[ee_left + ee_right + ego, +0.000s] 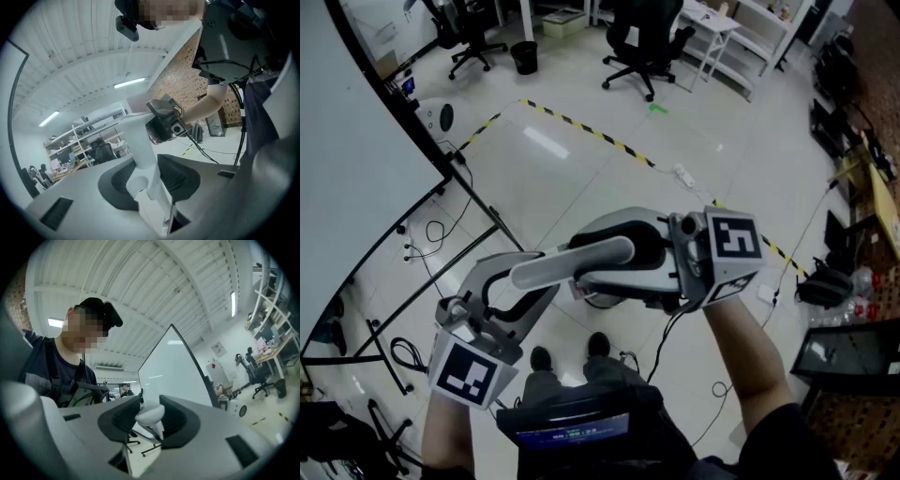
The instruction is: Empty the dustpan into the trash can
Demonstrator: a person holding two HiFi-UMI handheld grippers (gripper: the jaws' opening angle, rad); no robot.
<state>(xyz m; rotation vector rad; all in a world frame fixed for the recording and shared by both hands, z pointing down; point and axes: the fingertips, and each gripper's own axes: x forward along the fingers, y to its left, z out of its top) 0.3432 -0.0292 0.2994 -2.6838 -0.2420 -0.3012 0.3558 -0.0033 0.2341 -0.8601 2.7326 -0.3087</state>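
A white handle (574, 261) runs level between my two grippers, above the floor and in front of the person's body. My left gripper (523, 279) comes in from the lower left and is shut on one end of it (140, 140). My right gripper (619, 253) reaches in from the right and is shut on the other, rounded end (150, 414). In the left gripper view the right gripper (164, 121) shows at the handle's far end. The dustpan's body is hidden beneath the grippers. A small black bin (523, 56) stands far off at the back.
A large whiteboard on a black wheeled frame (347, 141) stands at the left. Yellow-black tape (581, 127) crosses the tiled floor, with a power strip (682, 174) and cables beyond. Office chairs (642, 42) and shelves stand at the back. The person's shoes (567, 354) are below.
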